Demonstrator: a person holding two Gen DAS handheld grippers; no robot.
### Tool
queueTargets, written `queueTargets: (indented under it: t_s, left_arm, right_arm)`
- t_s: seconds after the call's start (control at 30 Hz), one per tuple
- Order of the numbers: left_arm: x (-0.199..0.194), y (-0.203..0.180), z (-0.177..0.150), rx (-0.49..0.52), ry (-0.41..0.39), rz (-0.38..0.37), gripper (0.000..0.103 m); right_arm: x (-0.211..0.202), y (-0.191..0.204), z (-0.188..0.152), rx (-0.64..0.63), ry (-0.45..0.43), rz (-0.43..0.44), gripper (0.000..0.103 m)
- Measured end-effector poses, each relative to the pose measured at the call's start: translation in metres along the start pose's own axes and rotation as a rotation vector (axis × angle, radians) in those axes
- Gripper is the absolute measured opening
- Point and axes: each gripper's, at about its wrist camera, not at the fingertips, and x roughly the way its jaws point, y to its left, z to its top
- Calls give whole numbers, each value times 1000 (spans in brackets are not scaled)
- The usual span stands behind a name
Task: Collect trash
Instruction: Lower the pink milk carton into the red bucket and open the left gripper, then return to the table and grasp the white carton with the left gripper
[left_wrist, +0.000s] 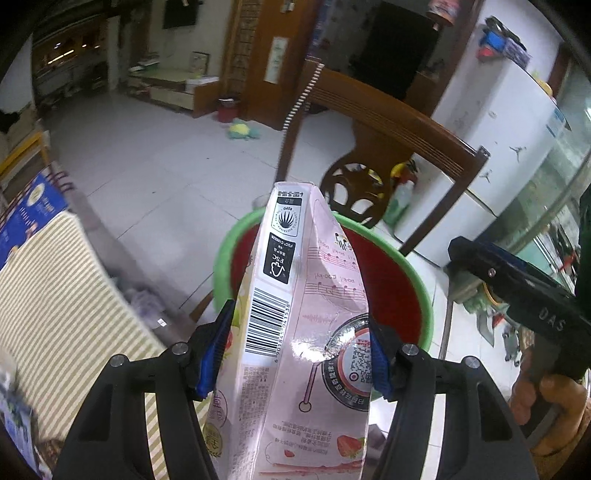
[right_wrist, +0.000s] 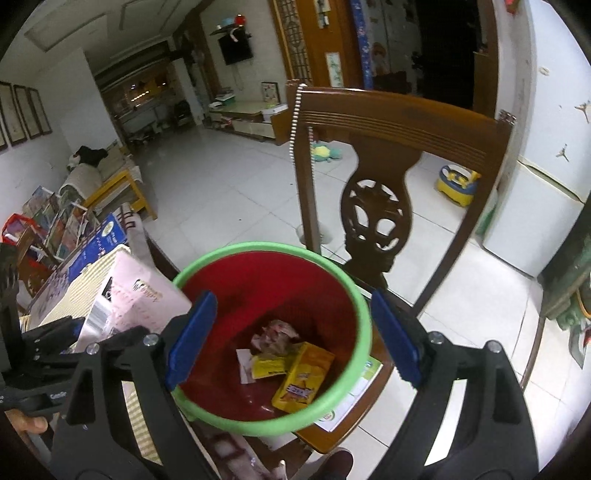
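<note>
My left gripper (left_wrist: 301, 350) is shut on a pink snack box (left_wrist: 295, 332) with a barcode and holds it upright, just before the rim of the red trash bin (left_wrist: 391, 291) with a green rim. In the right wrist view the same box (right_wrist: 136, 295) sits left of the bin (right_wrist: 354, 295). Inside the bin lie yellow wrappers (right_wrist: 303, 376) and crumpled paper (right_wrist: 273, 336). My right gripper (right_wrist: 291, 339) is open and empty, its blue pads (right_wrist: 192, 336) straddling the bin from above. It shows in the left wrist view as a black body (left_wrist: 517, 291) at right.
A carved wooden chair (right_wrist: 376, 206) stands behind the bin. A striped cloth (left_wrist: 59, 295) covers the table at left, with a blue box (left_wrist: 29, 214) beyond it. A white fridge (right_wrist: 546, 184) is at right. A booklet (right_wrist: 351, 398) lies under the bin.
</note>
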Motion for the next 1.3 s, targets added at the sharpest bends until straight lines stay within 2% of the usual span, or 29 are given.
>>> queueTargets:
  t_s: [0.13, 0.37, 0.7, 1.0, 1.3]
  left_arm:
    - [7, -8, 7, 20, 9, -9, 65]
    - [-15, -6, 2, 3, -40, 9, 66]
    - [-76, 29, -38, -100, -107, 35, 66]
    - [-128, 84, -92, -222, -143, 110, 66]
    - [-185, 174, -159, -409, -167, 270, 67]
  right_arm:
    - [-3, -8, -2, 22, -2, -5, 84]
    - [-9, -3, -8, 26, -3, 7, 84]
    - [-21, 33, -21, -27, -8, 42, 85]
    - [-27, 103, -49, -128, 29, 114, 87]
    - [-32, 192, -78, -244, 62, 231, 87]
